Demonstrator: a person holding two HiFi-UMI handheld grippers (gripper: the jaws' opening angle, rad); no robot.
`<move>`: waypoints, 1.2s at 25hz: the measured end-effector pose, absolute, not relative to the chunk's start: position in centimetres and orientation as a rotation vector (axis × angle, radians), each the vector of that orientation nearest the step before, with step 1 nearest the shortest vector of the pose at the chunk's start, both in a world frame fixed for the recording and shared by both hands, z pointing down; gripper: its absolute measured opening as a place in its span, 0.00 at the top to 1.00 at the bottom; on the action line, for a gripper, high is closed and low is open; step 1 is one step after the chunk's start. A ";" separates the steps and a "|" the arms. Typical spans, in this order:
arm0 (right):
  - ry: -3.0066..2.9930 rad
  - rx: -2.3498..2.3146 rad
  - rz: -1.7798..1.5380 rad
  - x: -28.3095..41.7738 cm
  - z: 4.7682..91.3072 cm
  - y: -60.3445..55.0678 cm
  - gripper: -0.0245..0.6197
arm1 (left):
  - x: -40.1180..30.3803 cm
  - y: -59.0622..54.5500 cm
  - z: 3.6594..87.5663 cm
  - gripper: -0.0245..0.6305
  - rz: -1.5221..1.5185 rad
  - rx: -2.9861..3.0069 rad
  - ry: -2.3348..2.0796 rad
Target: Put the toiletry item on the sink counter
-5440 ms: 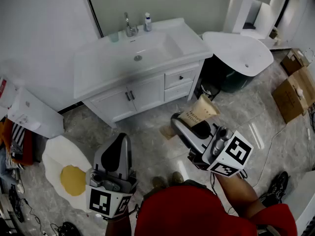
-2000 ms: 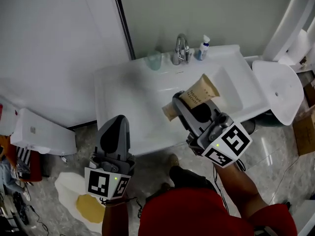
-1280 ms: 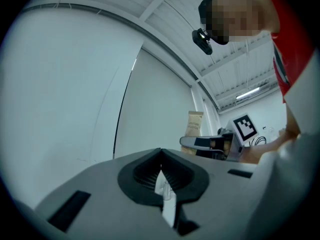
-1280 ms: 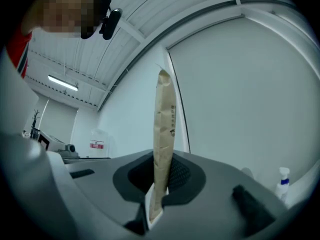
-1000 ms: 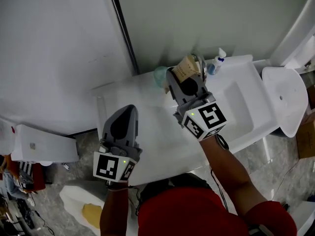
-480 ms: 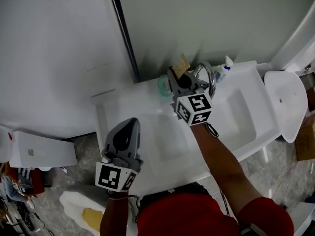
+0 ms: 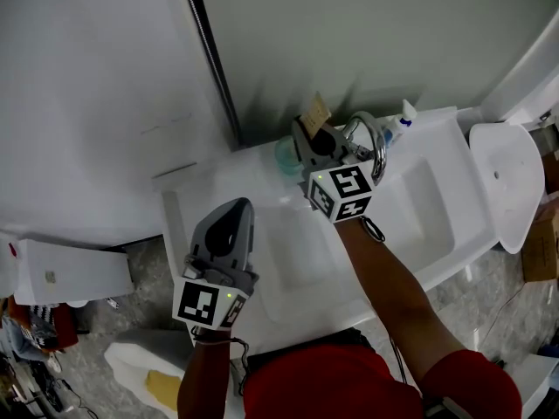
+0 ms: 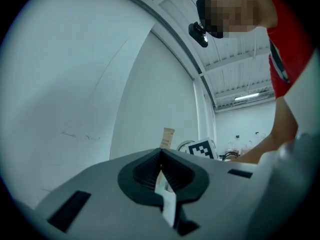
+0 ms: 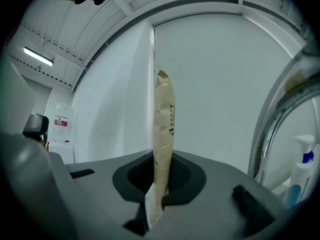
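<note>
Right claw (image 7: 307, 127) advanced from basin to bench (image 7: 271, 173) rear, left of faucet (image 7: 369, 136), clamped on tube (image 7: 314, 112). Tube's long axis along jaws, tip toward wall. Left claw (image 7: 238, 206) closed, empty.

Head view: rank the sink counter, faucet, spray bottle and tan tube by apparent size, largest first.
1. sink counter, by far the largest.
2. faucet.
3. tan tube and spray bottle: these look about alike. The tube is partly hidden in the right gripper, so I won't rank them.
</note>
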State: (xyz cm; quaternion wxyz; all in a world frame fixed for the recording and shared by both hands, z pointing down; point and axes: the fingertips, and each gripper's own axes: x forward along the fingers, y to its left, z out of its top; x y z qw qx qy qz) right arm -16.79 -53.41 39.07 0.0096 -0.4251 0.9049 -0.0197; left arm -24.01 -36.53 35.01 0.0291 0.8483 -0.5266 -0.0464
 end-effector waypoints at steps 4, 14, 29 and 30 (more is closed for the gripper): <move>2.869 -1.336 -0.091 -16.9 40.7 -53.8 0.91 | -23.5 -38.6 35.0 0.94 -0.158 2.644 -1.610; 3.087 -1.285 -0.194 -18.5 45.0 -53.7 0.70 | -22.9 -42.0 37.1 0.94 -0.117 2.609 -1.571; 3.045 -1.239 -0.109 -16.6 43.1 -48.7 0.58 | -22.7 -40.8 37.7 0.94 -0.098 2.597 -1.534; 3.046 -1.237 -0.097 -16.5 42.9 -48.3 0.58 | -22.7 -40.6 37.7 0.94 -0.101 2.596 -1.534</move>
